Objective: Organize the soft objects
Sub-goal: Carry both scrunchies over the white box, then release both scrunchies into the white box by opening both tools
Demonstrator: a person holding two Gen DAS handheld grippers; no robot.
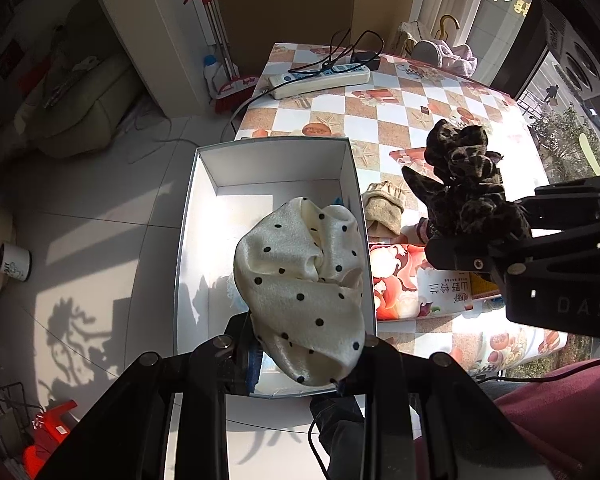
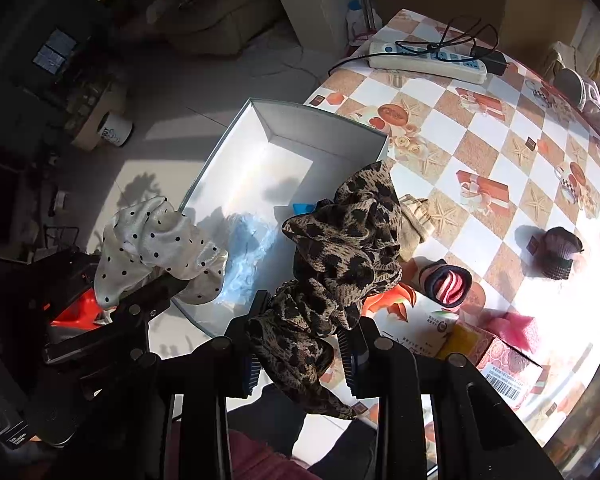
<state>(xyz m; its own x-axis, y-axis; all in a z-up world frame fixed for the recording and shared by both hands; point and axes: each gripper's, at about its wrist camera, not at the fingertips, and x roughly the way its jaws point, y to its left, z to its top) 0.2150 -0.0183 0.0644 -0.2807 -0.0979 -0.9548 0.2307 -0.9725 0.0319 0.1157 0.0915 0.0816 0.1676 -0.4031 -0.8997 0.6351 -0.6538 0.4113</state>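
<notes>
My left gripper (image 1: 306, 354) is shut on a cream polka-dot cloth (image 1: 304, 284) and holds it above the open white box (image 1: 204, 208); the cloth also shows in the right wrist view (image 2: 156, 248). My right gripper (image 2: 300, 344) is shut on a leopard-print scrunchie (image 2: 340, 252), held over the table beside the box's right wall; it looks dark in the left wrist view (image 1: 464, 184). A light blue soft item (image 2: 248, 248) lies inside the box (image 2: 300, 132).
On the checkered tablecloth (image 2: 480, 152) lie a beige cloth (image 1: 384, 208), a striped pink sock (image 2: 448, 284), a dark mesh item (image 2: 560, 252), a pink item (image 2: 516, 328), cartons (image 2: 504, 360) and a power strip (image 1: 320, 78). Floor lies left of the box.
</notes>
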